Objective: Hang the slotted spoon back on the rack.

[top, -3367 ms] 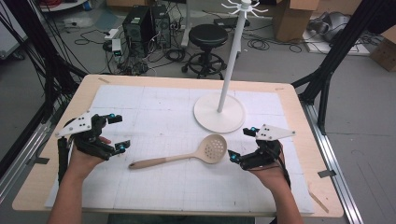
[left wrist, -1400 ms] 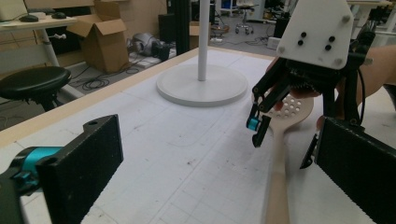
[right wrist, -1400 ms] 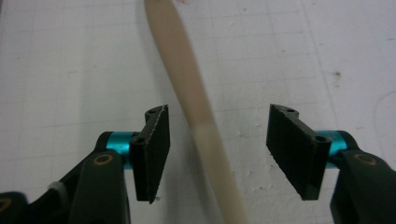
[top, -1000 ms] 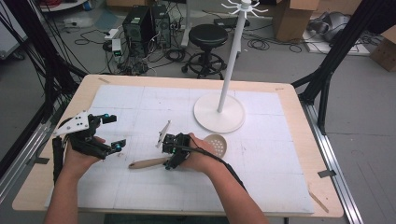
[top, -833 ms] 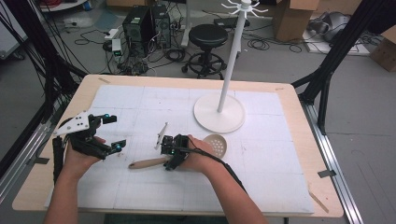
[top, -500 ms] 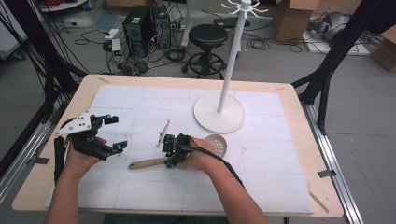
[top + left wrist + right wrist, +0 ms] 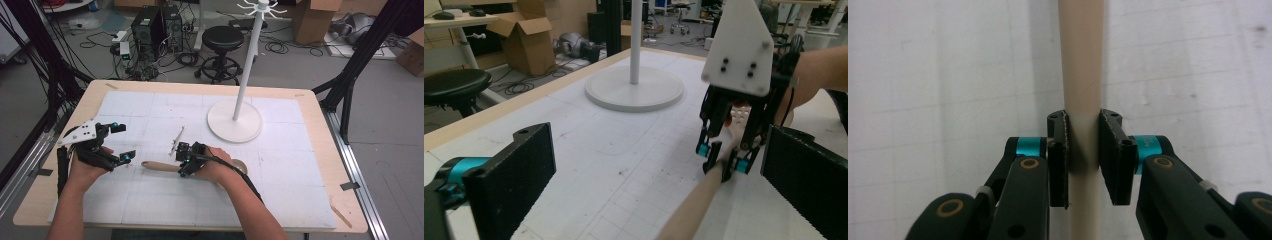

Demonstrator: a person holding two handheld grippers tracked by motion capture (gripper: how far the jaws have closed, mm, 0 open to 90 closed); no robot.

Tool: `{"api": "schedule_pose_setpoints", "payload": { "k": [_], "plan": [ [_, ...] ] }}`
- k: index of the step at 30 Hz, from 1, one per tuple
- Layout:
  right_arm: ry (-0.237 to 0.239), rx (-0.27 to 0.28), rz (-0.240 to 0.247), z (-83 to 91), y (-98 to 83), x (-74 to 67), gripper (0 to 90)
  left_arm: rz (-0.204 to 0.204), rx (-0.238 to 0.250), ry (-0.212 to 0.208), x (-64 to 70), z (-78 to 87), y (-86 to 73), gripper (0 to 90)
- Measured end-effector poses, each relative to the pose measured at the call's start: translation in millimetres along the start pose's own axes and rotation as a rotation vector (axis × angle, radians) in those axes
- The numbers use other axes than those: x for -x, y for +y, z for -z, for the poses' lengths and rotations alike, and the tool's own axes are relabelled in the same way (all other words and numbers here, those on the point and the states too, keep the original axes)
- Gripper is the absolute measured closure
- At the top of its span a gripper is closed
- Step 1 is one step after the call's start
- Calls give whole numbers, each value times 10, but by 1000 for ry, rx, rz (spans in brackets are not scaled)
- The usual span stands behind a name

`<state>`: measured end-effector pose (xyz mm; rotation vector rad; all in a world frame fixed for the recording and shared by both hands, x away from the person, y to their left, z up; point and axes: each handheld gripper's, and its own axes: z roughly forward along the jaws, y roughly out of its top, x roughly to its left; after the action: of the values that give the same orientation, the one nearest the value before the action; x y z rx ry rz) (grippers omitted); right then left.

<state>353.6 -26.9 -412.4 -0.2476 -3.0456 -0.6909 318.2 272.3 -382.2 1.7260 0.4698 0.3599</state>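
Observation:
A wooden slotted spoon point(image 7: 155, 165) lies on the white mat, handle pointing left. My right gripper point(image 7: 184, 162) points down over the handle; its jaws have just been closing and now press on the handle point(image 7: 1082, 60) from both sides, right gripper point(image 7: 1083, 155) shut on it. The hand hides most of the perforated head point(image 7: 240, 164). My left gripper point(image 7: 125, 141) rests to the left of the handle's end, jaws wide apart and holding nothing. From the left gripper point(image 7: 659, 185) view the handle point(image 7: 696, 205) runs toward me, with the right gripper point(image 7: 724, 155) clamped on it.
A white stand with a round base point(image 7: 235, 121) and a tall pole point(image 7: 248, 60) rises at the back of the mat, beyond the spoon. The stand's base point(image 7: 634, 90) also lies ahead in the left gripper view. A stool and computers stand on the floor past the table.
The right hand has come from the table's right side across to the spoon's handle, and its jaws have closed on it. The left hand has stayed put.

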Motion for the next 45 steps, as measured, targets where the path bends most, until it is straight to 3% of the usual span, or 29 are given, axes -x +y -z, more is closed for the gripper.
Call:
{"api": "schedule_pose_setpoints", "payload": {
  "k": [5, 13, 20, 24, 38, 45],
  "plan": [
    [-15, 113, -29, 309, -78, 43, 756, 5, 5, 4, -8, 23, -4, 17],
    [-83, 310, -90, 867, -339, 38, 757, 7, 13, 8, -7, 33, -1, 17],
    [-119, 466, -159, 1237, -586, 61, 756, 7, 5, 6, -4, 24, -6, 17],
    [-135, 534, -174, 1412, -694, 65, 757, 5, 6, 7, -7, 27, -6, 17],
    [-203, 690, -195, 1894, -897, 77, 757, 8, 8, 8, -5, 32, -6, 17],
    [-236, 720, -203, 2105, -957, 77, 756, 8, 7, 8, -5, 32, -6, 17]
  ]
}}
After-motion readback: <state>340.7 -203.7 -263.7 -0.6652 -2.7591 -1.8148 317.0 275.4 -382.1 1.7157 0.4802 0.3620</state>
